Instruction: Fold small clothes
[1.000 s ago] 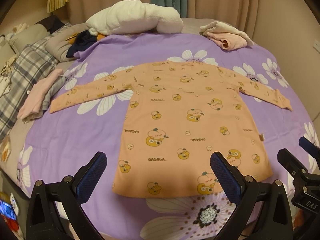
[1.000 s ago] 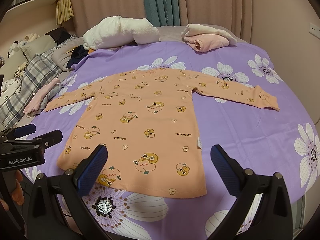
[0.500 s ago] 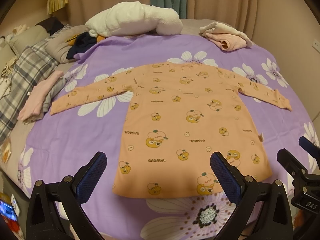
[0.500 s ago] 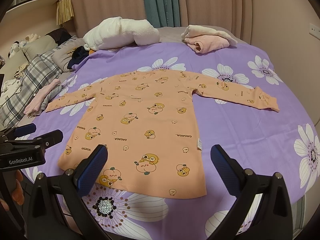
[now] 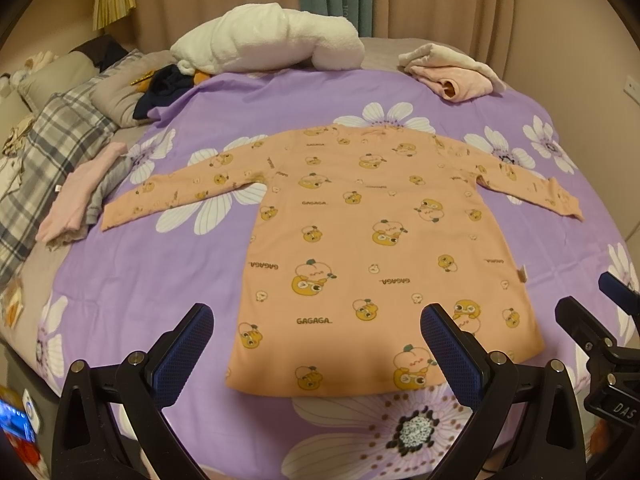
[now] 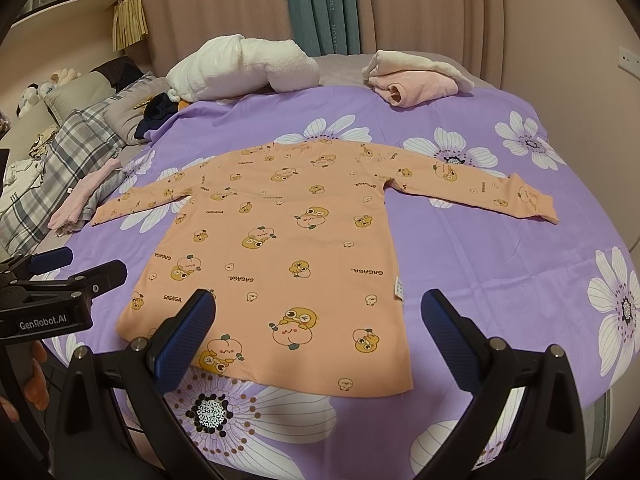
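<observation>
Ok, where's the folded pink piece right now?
Far right corner of the purple sheet in both views: the pink garment sits under a cream one, right of the white blanket.

Two handheld grippers, both built of matte black plastic. The left gripper (image 5: 316, 344) carries two angular black arms that end in fingers faced with dark blue, fine-textured pads (image 5: 182, 354); a round silver screw (image 5: 137, 357) sits just behind each pad, with a second one farther back along each arm. The right gripper (image 6: 318, 334) has the same make: black arms, blue dimpled pads (image 6: 448, 338), silver screws behind them. Seen from the right wrist camera, the left gripper's body bears white lettering reading "GenRobot.AI" (image 6: 42, 323). Seen from the left wrist camera, the right gripper's body shows the white letters "DAS" (image 5: 625, 411).
</observation>
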Demonstrator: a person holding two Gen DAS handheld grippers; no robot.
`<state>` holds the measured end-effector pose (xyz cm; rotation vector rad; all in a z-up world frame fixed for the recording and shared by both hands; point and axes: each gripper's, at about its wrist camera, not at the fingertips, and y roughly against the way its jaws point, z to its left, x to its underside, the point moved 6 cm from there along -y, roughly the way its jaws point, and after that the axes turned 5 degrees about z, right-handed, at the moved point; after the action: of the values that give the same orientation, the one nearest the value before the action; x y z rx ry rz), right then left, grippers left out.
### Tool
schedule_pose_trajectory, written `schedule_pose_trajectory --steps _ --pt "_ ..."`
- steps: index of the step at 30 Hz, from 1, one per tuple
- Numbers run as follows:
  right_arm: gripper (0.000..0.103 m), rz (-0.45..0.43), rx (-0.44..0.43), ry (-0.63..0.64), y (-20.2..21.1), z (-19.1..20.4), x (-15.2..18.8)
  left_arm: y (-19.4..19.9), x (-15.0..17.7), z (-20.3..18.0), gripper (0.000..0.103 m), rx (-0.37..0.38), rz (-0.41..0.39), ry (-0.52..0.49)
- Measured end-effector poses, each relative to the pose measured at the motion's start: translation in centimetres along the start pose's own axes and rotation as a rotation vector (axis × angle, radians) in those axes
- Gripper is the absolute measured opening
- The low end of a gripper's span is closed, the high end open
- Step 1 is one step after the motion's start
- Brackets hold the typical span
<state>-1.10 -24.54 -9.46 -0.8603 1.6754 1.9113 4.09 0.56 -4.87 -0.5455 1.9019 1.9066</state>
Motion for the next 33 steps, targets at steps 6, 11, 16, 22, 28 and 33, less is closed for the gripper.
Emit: schedule_pose_trajectory --steps 6,11,16,22,28,33 --pt "0.103 0.0 0.0 0.0 0.0 0.0 0.0 0.1 -0.1 0.0 0.102 -0.002 -0.001 -0.001" --pt "0.103 0.0 0.001 -0.001 0.0 0.0 0.1 0.1 -0.1 0.0 0.102 -0.003 -0.001 -0.002" --pt "0.103 -0.001 0.0 0.0 0.0 0.0 0.1 0.1 -0.1 0.0 0.102 -0.003 -0.001 -0.002" --pt "0.103 0.004 -0.018 -0.009 -0.2 0.0 0.2 -0.1 -0.1 0.2 0.102 0.005 0.004 0.003" --pt "0.103 0.05 -0.239 -0.149 -1.3 -0.8 0.9 -2.5 0.7 0.9 0.102 0.055 0.046 0.057" --pt "0.103 0.045 -0.258 -0.261 -2.6 -2.9 2.1 -4.6 1.2 1.0 0.102 0.108 0.08 0.083"
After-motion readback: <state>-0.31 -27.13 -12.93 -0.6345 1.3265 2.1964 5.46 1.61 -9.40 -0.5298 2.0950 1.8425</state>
